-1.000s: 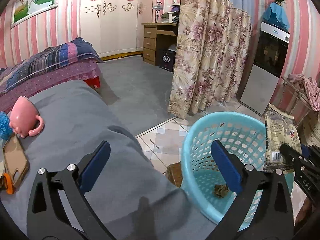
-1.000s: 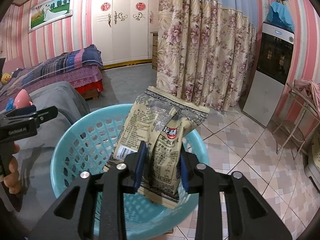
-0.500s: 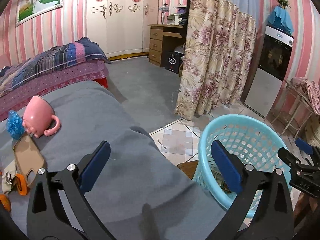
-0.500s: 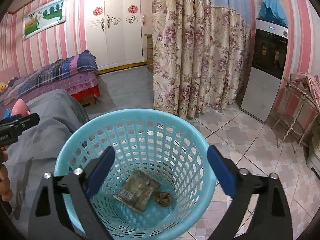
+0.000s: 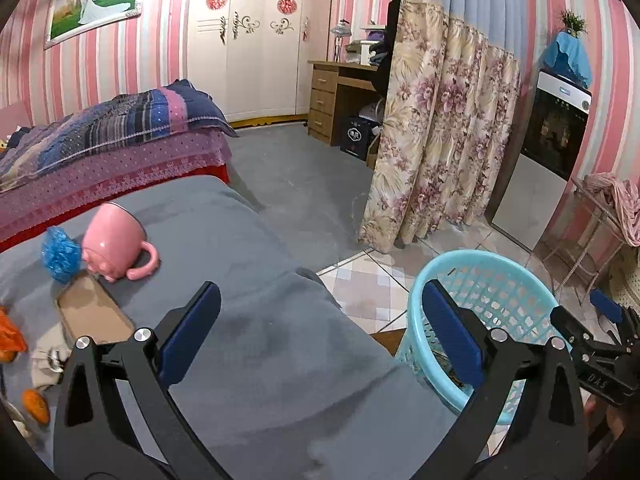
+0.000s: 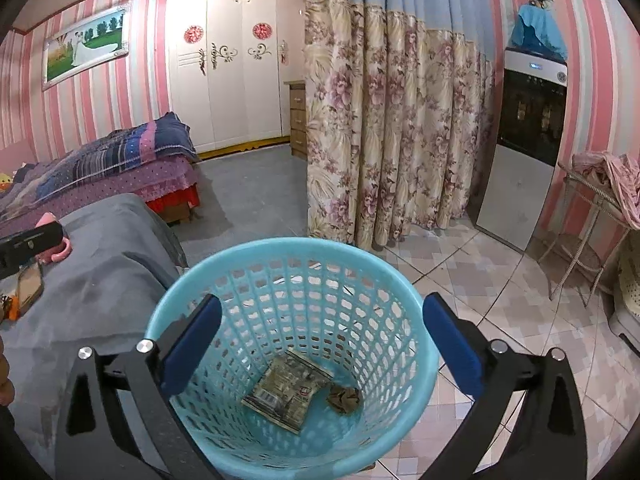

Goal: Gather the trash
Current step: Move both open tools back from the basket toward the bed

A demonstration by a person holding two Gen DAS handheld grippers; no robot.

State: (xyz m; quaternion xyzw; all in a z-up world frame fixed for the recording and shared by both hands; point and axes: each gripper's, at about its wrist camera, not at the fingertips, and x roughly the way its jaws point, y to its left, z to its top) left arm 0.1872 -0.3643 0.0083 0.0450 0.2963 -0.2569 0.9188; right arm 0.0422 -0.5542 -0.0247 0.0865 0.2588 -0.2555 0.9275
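Right gripper (image 6: 320, 340) hangs over the blue mesh wastebasket (image 6: 256, 260); its jaws have just been opening and now stand spread wide, nothing between the fingers. The snack wrapper (image 6: 286, 394) lies flat on the basket floor beside a small crumpled brown scrap (image 6: 343, 399), so this drop looks complete. Left gripper (image 5: 316, 328) is also released and empty, over the grey-covered table (image 5: 260, 344) near the edge that borders the basket. Trash apparently remaining sits toward the table's far-left edge: a crumpled blue plastic wad (image 5: 60, 254) touching the overturned pink mug (image 5: 116, 246), and orange scraps (image 5: 10, 336) at the picture's left margin. Judgement for next step: approach the blue wad from the side away from the mug, close only on the plastic, lift clear before carrying so the mug is not dragged.
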